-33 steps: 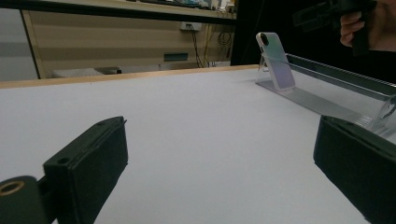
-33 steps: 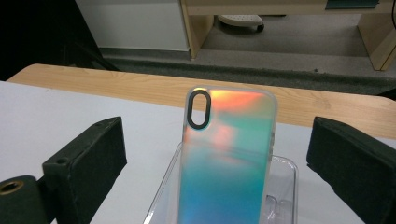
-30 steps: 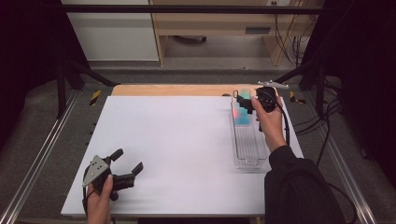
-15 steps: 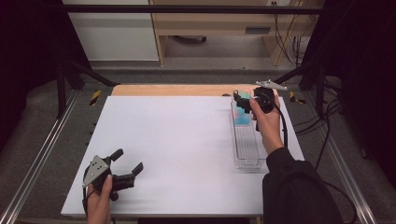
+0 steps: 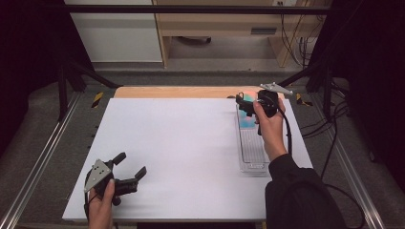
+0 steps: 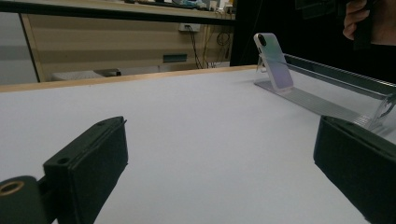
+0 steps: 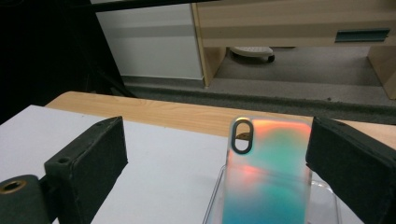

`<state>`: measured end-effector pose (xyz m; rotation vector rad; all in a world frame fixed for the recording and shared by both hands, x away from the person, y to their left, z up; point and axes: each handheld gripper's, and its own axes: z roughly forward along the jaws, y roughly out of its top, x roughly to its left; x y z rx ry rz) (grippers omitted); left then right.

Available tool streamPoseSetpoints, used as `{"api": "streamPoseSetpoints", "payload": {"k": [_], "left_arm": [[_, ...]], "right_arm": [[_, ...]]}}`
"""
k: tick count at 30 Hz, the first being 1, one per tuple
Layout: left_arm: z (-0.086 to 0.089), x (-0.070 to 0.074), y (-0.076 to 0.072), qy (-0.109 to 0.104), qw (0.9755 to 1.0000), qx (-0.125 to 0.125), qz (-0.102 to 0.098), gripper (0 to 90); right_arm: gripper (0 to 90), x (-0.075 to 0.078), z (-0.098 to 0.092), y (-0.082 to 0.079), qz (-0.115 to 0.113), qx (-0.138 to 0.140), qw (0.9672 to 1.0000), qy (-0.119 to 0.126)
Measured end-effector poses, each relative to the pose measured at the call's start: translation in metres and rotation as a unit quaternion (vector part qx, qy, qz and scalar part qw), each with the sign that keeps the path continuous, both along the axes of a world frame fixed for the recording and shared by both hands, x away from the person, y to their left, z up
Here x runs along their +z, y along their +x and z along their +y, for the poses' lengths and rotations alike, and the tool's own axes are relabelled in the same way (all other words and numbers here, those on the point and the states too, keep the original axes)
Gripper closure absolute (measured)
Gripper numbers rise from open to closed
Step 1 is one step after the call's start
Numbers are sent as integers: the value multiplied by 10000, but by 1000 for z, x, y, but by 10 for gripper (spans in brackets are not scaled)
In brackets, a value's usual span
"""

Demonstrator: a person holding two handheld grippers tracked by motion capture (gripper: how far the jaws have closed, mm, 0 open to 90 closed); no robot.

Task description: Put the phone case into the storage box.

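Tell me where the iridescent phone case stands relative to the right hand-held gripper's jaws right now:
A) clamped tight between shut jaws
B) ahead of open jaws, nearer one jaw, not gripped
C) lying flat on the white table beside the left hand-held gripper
B: in the right gripper view the iridescent phone case stands propped in the clear plastic rack, ahead of the right hand-held gripper, whose jaws stand wide apart.

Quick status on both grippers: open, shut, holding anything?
Left gripper: open, holding nothing, low over the table.
Right gripper: open, holding nothing, at the phone case.
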<state>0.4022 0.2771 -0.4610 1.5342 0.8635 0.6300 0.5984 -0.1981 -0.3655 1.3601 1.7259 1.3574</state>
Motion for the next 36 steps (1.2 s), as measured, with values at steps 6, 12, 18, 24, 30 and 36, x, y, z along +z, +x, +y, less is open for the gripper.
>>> {"api": "streamPoseSetpoints", "payload": {"k": [6, 12, 18, 24, 30, 36], "left_arm": [[1, 0, 0, 3, 10000, -6, 10, 28], [0, -1, 1, -10, 10000, -8, 20, 28], [-1, -1, 1, 21, 10000, -25, 33, 28], [-1, -1, 1, 30, 10000, -40, 29, 28], [0, -1, 1, 22, 10000, -25, 27, 28], [0, -1, 1, 20, 10000, -29, 25, 28]], "right_arm": [[52, -2, 4, -6, 66, 45, 10000, 41], [52, -2, 8, -7, 106, 109, 9999, 36], [52, -2, 12, -9, 146, 234, 9996, -9], [51, 2, 14, -14, 121, 308, 9995, -21], [49, 8, 18, -20, 45, 382, 9993, 1], [45, 10, 22, -25, 26, 486, 9988, -43]]}}
